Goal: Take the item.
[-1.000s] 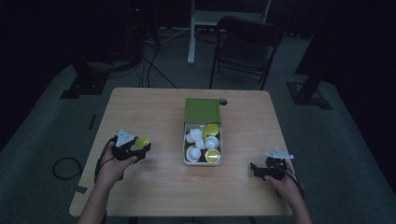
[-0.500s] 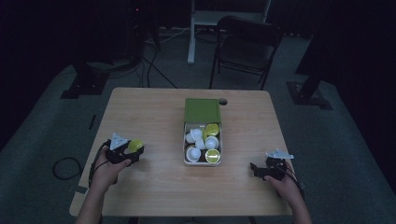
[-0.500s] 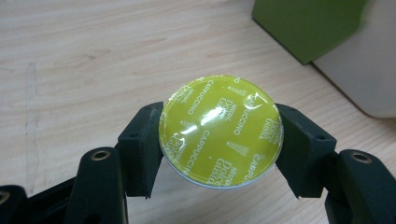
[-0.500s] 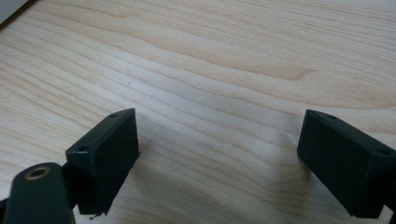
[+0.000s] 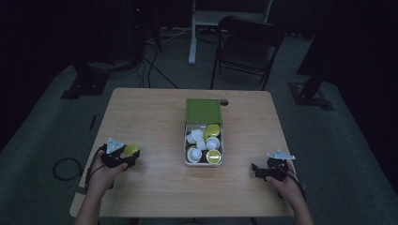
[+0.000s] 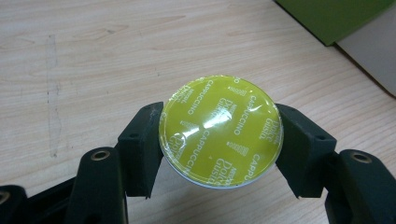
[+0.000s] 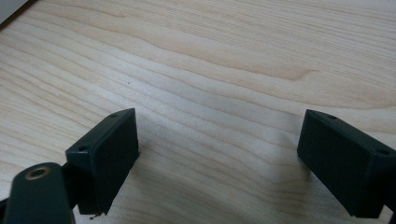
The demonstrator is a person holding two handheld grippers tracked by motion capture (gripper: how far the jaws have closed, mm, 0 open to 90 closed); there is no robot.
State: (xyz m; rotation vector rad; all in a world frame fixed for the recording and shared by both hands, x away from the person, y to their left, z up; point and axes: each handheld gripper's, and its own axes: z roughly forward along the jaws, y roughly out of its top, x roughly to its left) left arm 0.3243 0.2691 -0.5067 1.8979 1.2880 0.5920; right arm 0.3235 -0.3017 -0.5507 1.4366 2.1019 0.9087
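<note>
A coffee capsule (image 6: 220,130) with a yellow-green foil lid marked CAPPUCCINO sits between the jaws of my left gripper (image 6: 219,140), which is shut on it just above the wooden table. In the high view that capsule (image 5: 131,150) and left gripper (image 5: 123,156) are at the table's front left. A small box (image 5: 187,159) in the table's middle holds several white and yellow-green capsules, with its green lid (image 5: 203,110) lying open behind it. My right gripper (image 5: 263,171) rests at the front right, open, and in the right gripper view its jaws (image 7: 219,158) stand wide apart over bare wood.
The wooden table (image 5: 155,112) has bare wood around the box. A dark chair (image 5: 246,44) and a white stand (image 5: 192,33) are behind the table. Cables (image 5: 61,166) trail on the floor at the left. The green lid's corner (image 6: 336,16) is at the left gripper view's top right.
My left gripper has drawn back toward the front left of the table with the capsule in it. The right gripper has stayed where it was.
</note>
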